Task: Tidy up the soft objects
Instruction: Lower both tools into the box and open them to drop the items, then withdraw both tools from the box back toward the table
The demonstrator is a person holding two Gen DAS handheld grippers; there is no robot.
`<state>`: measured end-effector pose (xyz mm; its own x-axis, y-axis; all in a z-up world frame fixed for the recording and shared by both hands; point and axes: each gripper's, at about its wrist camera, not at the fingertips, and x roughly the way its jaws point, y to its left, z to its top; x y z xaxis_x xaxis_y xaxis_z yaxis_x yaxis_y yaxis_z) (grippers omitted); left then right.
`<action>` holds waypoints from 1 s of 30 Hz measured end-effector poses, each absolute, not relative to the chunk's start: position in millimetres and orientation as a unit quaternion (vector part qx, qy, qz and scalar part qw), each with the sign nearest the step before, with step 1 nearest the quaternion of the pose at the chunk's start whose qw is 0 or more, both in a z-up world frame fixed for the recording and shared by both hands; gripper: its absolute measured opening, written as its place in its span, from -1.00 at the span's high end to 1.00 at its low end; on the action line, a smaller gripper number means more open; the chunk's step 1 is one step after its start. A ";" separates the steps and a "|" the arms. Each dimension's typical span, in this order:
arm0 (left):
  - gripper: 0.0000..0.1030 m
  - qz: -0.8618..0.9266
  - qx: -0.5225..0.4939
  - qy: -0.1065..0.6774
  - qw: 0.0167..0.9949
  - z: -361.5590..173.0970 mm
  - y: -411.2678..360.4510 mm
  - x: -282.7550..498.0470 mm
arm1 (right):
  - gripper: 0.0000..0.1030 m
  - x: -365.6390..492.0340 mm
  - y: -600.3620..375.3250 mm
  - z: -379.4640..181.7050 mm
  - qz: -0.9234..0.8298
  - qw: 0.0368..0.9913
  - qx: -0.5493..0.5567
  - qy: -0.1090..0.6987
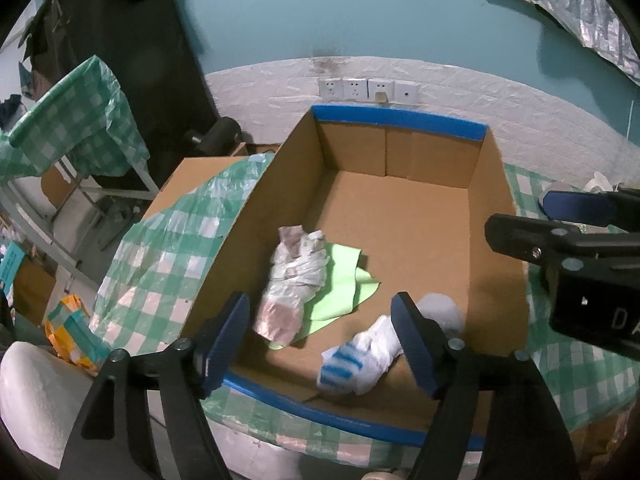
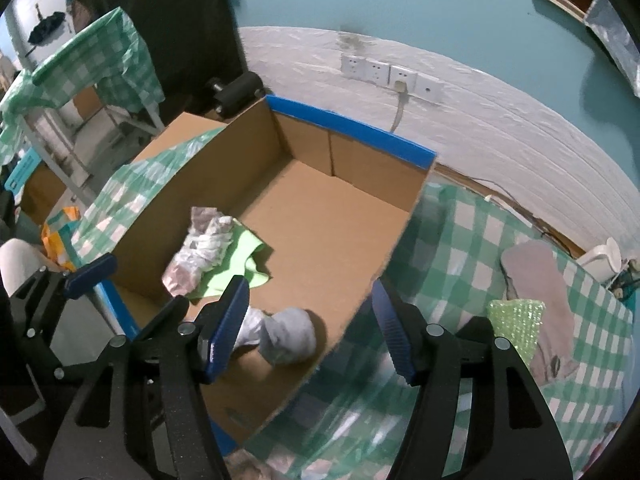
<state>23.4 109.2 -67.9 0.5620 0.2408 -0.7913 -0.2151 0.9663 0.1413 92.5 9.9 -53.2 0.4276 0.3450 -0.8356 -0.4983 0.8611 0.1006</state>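
Note:
An open cardboard box [image 1: 496, 184] with blue-taped rims stands on the green checked cloth. Inside lie a crumpled plastic-wrapped bundle [image 1: 292, 280] on a light green cloth [image 1: 344, 284], and a white sock with blue stripes [image 1: 352, 360] beside a grey-white soft roll [image 2: 288, 336]. My left gripper [image 1: 320, 340] hangs open over the box's near corner, the striped sock below and between its fingers, untouched by the pads. My right gripper [image 2: 310, 324] is open too, straddling the box's right wall, with the grey-white roll just under its left finger. Neither gripper holds anything.
On the checked tablecloth [image 2: 460, 240] right of the box lie a green bubble-wrap pouch [image 2: 516, 320] and a flat pinkish-grey cloth piece [image 2: 536, 276]. Wall sockets [image 1: 368, 90] sit behind the box. A second checked table [image 1: 76, 120] and an orange package [image 1: 68, 320] are at the left.

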 end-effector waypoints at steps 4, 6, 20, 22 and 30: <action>-0.45 0.119 0.020 0.444 0.888 -63.7 100.7 23.6 | -0.33 89.9 -1.4 -51.4 0.242 0.845 -0.079 0.470; -0.46 0.115 0.021 0.442 0.889 -62.0 96.4 23.5 | -0.33 87.3 -8.8 -50.8 0.238 0.848 -0.079 0.468; -0.52 0.087 0.039 0.428 0.899 -49.7 56.8 25.8 | -0.35 73.9 -85.5 -58.6 0.192 0.858 -0.055 0.473; -0.52 0.082 0.044 0.427 0.899 -49.2 48.5 26.7 | -0.35 73.6 -97.1 -59.1 0.184 0.860 -0.048 0.474; -0.53 0.064 0.062 0.422 0.902 -46.3 20.2 28.9 | -0.43 68.0 -145.9 -60.1 0.151 0.868 -0.032 0.473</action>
